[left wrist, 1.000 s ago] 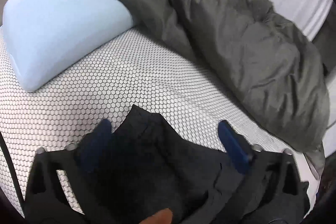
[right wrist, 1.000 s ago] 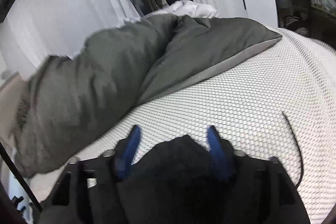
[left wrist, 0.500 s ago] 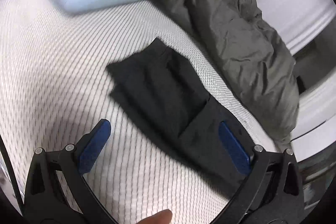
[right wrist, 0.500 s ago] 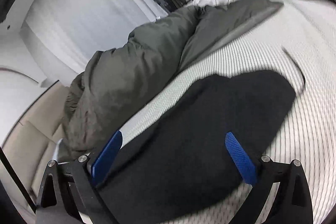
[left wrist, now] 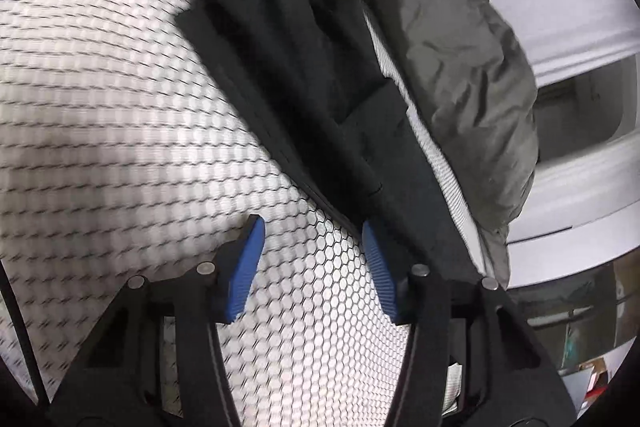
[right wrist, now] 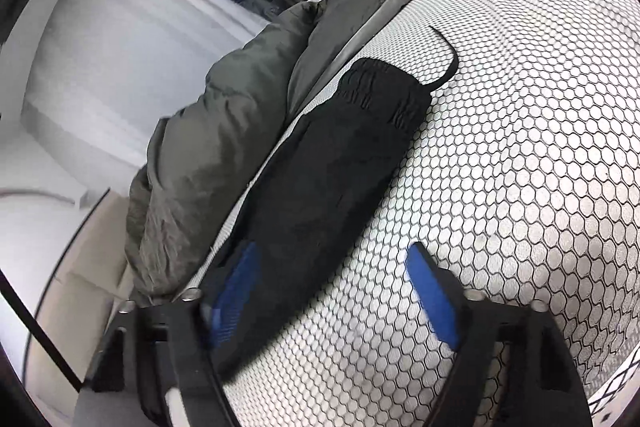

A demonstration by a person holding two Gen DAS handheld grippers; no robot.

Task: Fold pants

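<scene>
Hovering with its blue pads parted and nothing between them, the left claw (left wrist: 312, 259) sits over bare bed (left wrist: 120, 107) beside the pants (left wrist: 320, 79); the right claw (right wrist: 336, 291) gapes wider, also empty, one pad over the dark cloth. Lying as a long folded strip along the bed's far edge against the grey duvet (left wrist: 460, 47), the pants could snag it or unfold on a one-layer pinch

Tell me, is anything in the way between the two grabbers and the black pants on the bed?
Nothing visible is. The pants lie flat on the honeycomb bed cover, right ahead of the open left gripper and open right gripper. The grey duvet lies alongside their far edge, not between.
</scene>
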